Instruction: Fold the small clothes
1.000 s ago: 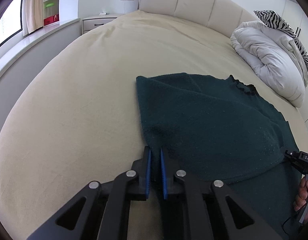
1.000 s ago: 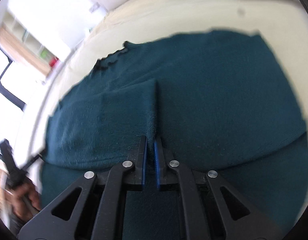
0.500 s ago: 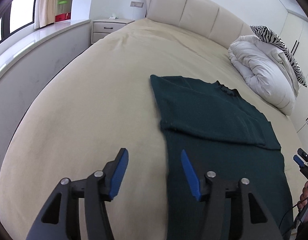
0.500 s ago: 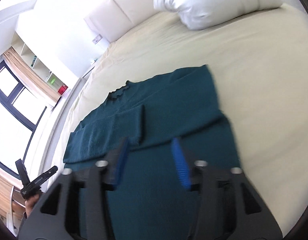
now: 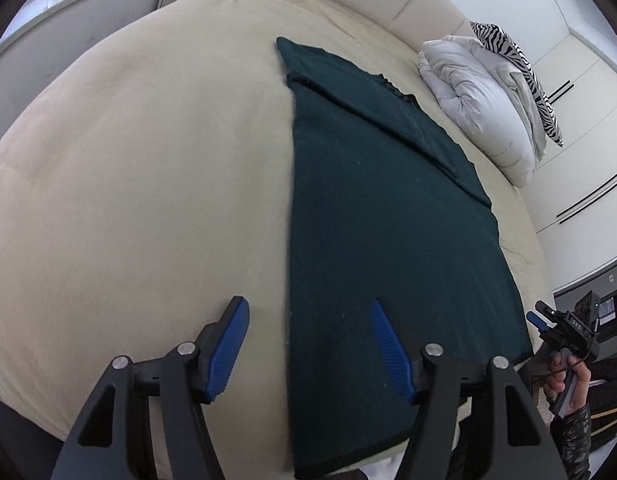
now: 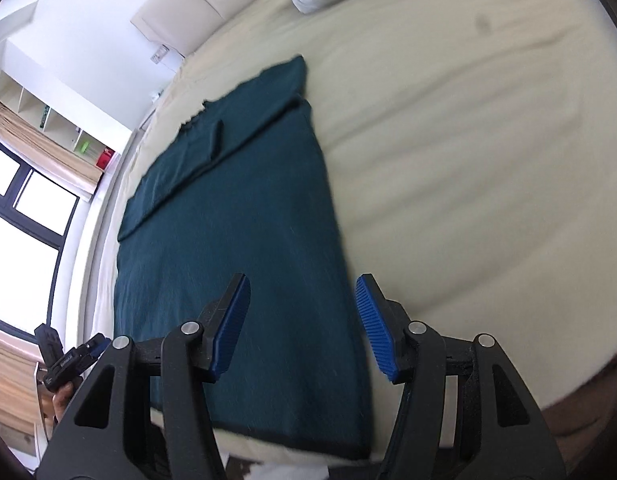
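— Teal knitted fabric filled both views: the dark teal knitted sweater (image 5: 388, 240) lay flat on the cream round bed (image 5: 128, 160), its far end folded over into a band across the top. Where did we have the left gripper (image 5: 308, 344)?

— We held it above the sweater's left edge near the foot of the bed, jaws wide apart and gripping nothing: one blue pad over the bare cover, the other over the knit. The right gripper (image 6: 304, 328) stood spread in the same way, empty, over the garment's right edge.

— What did the left view give us that the right one lacked?

— The white bunched duvet (image 5: 480, 92) with the zebra-striped pillow (image 5: 520, 76) on it, and the white wardrobe doors (image 5: 580, 120) behind. The right view cut the duvet off at the frame.

— And the other way round?

— From the right we saw the dark-framed window (image 6: 32, 208), the beige curtain (image 6: 44, 148) and the white wall shelves (image 6: 60, 120). Each view caught the opposite gripper small at its edge.
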`<state>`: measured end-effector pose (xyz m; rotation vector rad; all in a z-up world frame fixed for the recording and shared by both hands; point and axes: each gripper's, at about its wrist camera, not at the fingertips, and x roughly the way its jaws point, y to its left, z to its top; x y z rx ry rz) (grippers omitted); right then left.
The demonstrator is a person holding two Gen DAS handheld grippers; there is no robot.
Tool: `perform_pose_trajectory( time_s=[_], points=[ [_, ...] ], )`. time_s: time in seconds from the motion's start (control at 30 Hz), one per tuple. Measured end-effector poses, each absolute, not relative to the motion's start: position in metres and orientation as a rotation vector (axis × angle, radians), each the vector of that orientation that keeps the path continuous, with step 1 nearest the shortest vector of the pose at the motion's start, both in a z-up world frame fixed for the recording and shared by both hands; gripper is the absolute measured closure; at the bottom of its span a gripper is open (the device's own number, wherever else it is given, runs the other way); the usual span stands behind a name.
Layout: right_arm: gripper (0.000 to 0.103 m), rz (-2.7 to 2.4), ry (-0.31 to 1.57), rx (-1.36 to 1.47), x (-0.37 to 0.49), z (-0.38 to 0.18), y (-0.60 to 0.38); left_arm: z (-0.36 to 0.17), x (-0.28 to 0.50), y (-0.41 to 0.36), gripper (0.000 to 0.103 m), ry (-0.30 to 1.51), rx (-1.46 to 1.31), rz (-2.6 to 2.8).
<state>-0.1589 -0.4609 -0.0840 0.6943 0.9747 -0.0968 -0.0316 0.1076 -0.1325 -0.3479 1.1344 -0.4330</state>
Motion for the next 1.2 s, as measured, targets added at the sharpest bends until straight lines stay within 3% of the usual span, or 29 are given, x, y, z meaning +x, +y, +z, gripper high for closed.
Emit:
perform_pose_trajectory(
  time_s=[0.53,0.67,0.73,0.8,0.9,1.1,1.2],
  points=[
    [0.049,-0.012,1.017,0.811,-0.211,-0.103,-0.465,-0.153,-0.068,0.117,0.04,1.281,-0.497,-0.572],
    [0.052,-0.01,1.011,0.848,-0.221,-0.104,-0.47,-0.158,-0.07,0.128,0.05,1.296,-0.575,-0.572],
    [0.052,-0.006,1.009,0.863,-0.223,-0.104,-0.472,-0.159,-0.068,0.129,0.06,1.306,-0.589,-0.562],
    [0.052,-0.002,1.014,0.866,-0.226,-0.103,-0.472,-0.161,-0.068,0.129,0.079,1.32,-0.586,-0.554],
    [0.052,-0.001,1.027,0.858,-0.227,-0.102,-0.471,-0.163,-0.07,0.127,0.093,1.33,-0.578,-0.546],
    [0.056,0.001,1.053,0.854,-0.226,-0.102,-0.471,-0.161,-0.072,0.124,0.096,1.318,-0.566,-0.544],
    [0.064,0.02,1.084,0.879,-0.222,-0.107,-0.468,-0.16,-0.074,0.126,0.096,1.313,-0.566,-0.544]
  ],
)
